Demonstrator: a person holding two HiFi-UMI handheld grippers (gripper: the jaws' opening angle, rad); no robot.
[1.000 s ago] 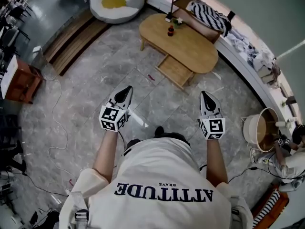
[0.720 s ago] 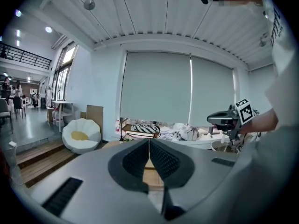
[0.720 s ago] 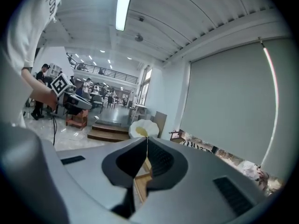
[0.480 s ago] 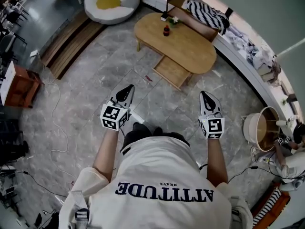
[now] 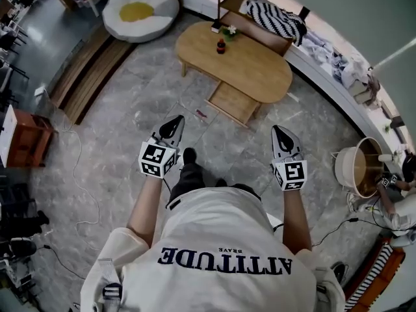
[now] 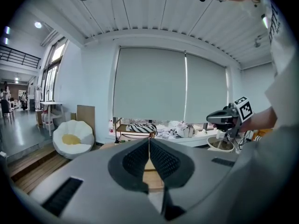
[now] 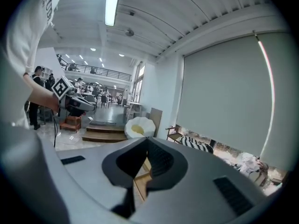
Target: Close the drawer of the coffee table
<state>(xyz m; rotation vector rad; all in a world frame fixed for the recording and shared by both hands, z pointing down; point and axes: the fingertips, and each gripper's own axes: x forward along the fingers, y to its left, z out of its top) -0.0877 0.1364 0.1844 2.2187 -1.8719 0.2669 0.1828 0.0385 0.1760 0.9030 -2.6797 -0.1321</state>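
Head view shows the person has stepped nearer to the desk [image 5: 255,67], whose drawer [image 5: 233,103] stands pulled out on its near side, while the left gripper [image 5: 174,120] and right gripper [image 5: 278,131], jaws together and empty, are not yet at the desk, so closing has not begun.

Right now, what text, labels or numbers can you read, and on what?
"ATTITUDE": big dark letters on the back of the person's white shirt, upside down in the head view.
Smaller word next to it: too small to read for sure.
Cubes on the left hand-held gripper and right hand-held gripper: square black-and-white codes, no letters.
Bottle on the table: label too small to read.
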